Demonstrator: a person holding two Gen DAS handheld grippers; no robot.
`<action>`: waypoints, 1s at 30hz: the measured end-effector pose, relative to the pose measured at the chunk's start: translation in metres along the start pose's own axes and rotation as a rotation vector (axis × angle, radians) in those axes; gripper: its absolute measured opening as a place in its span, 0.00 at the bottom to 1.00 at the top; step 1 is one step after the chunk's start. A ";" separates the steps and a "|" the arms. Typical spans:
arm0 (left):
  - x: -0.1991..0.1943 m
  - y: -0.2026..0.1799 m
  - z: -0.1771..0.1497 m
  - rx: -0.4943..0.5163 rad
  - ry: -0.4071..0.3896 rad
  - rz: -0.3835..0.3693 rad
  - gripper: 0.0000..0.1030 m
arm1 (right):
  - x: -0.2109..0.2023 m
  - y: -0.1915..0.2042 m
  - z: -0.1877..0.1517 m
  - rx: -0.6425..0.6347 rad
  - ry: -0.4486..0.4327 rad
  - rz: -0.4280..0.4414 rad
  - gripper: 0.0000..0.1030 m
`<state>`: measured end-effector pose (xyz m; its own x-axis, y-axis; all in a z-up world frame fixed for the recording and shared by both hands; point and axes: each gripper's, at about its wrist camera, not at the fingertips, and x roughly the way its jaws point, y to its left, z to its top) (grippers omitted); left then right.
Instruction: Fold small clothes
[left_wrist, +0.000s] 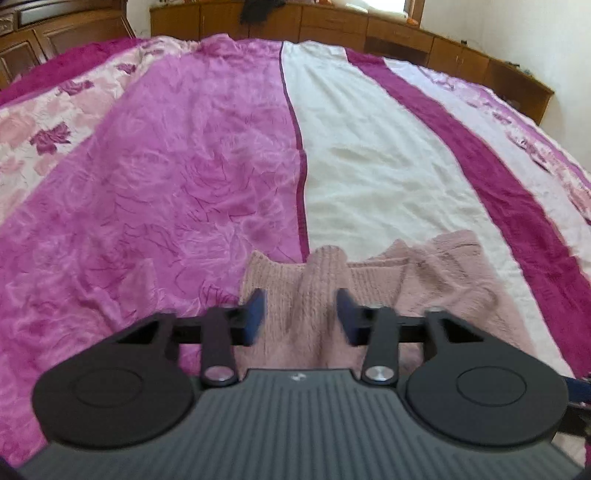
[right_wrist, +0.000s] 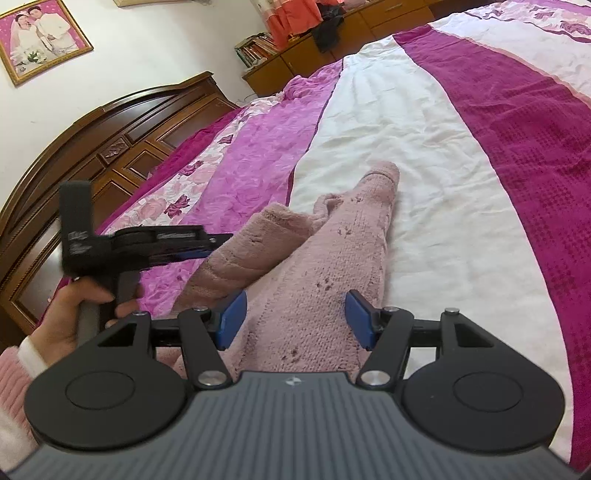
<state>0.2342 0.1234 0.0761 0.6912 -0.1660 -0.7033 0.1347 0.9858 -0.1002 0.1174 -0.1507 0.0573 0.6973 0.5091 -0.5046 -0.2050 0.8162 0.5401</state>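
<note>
Midway through a folding job, a pink knitted sweater (right_wrist: 325, 266) lies rumpled on the bedspread (left_wrist: 166, 166), mostly on the white stripe (right_wrist: 406, 129) that runs down the middle, with one edge lapping onto the pink rose-print panel (left_wrist: 184, 184) beside that stripe. One sleeve (right_wrist: 380, 184) stretches along the white stripe toward the far end of the bed. The left gripper (left_wrist: 301, 314) hangs over the sweater's near edge with its blue pads spread wide, a raised ridge of knit standing between them but not pinched. The right gripper (right_wrist: 297, 317) is likewise parted wide above the sweater's body, its pads apart from the cloth on either side and clasping nothing. A person's hand (right_wrist: 74, 314), cuffed in a pink sleeve (right_wrist: 13, 380), grips the handle of the left tool just off the sweater's rose-print side. Beyond that side of the bedspread rises a carved wooden headboard (right_wrist: 110, 147), a framed photograph (right_wrist: 40, 37) on the wall above it.
</note>
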 end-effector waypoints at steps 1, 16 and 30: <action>0.006 0.001 0.001 -0.002 0.010 -0.004 0.28 | 0.001 0.000 -0.001 -0.007 0.000 -0.003 0.65; -0.001 0.004 -0.020 -0.134 0.009 -0.403 0.30 | 0.003 0.001 -0.007 -0.028 -0.004 -0.013 0.65; 0.001 0.020 -0.015 -0.195 -0.051 -0.357 0.30 | 0.006 0.001 -0.008 -0.024 -0.008 -0.022 0.66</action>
<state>0.2271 0.1437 0.0632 0.6605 -0.4945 -0.5649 0.2387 0.8517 -0.4665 0.1159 -0.1445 0.0489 0.7073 0.4891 -0.5104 -0.2062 0.8333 0.5129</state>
